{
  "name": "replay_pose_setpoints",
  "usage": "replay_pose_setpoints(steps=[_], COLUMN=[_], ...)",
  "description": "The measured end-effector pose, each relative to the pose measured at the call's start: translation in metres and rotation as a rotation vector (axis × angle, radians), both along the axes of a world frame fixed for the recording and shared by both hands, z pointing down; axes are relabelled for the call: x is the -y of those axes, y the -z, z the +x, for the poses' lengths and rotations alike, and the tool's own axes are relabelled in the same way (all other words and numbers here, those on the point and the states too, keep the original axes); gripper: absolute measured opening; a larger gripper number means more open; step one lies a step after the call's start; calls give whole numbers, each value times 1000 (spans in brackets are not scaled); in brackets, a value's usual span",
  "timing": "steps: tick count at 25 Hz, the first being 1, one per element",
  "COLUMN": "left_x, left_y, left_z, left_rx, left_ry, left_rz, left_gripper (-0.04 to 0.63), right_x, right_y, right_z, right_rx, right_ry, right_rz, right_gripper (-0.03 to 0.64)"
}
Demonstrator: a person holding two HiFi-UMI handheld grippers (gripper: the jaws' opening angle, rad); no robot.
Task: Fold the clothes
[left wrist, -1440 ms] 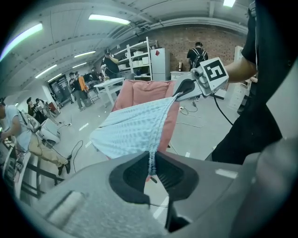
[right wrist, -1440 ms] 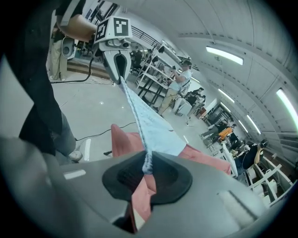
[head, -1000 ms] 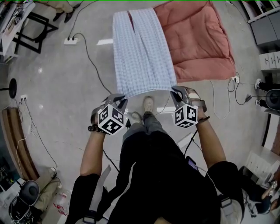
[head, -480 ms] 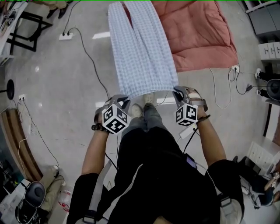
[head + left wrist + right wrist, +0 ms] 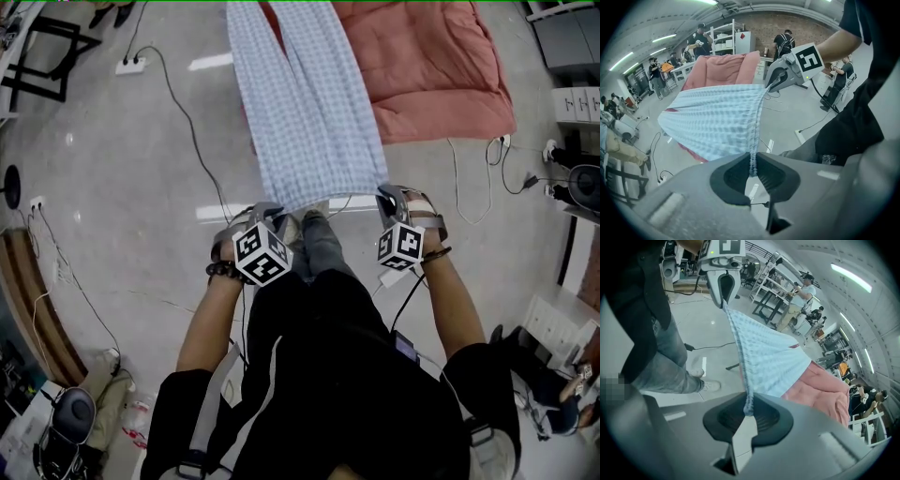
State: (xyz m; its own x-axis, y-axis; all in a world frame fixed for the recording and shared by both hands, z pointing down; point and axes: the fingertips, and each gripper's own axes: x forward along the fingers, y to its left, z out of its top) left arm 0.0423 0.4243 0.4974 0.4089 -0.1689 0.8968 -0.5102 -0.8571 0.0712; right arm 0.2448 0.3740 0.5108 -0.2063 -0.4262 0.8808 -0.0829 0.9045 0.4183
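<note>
The left tool (image 5: 267, 212) and right tool (image 5: 386, 197) each clamp a waist corner of the blue pants (image 5: 309, 112), probably to stretch them flat for folding. The legs reach toward 12 o'clock.

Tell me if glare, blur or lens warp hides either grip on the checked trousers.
Head view: even light, only faint glare spots on the floor, checked trousers sharp. Left gripper view: strong fisheye bend and dark corners, yet the left gripper shows its pinch on the cloth edge clearly. Right gripper view: same warp and vignette, right gripper pinch equally clear.
</note>
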Motion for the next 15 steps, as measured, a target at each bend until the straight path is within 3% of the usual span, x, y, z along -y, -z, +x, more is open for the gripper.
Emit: replay_pose_setpoints(steps=[7, 15], left_x=[6, 6], left_y=[-39, -82], left_z=[5, 4], left_rx=[-17, 55], left_ry=[73, 51], left_rz=[-40, -52], left_gripper=[41, 43], right_x=[2, 11], right_y=[-37, -77], right_z=[2, -13], right_rx=[-38, -53], right_ry=[-2, 33], right_rz=[-3, -21], right_gripper=[35, 37])
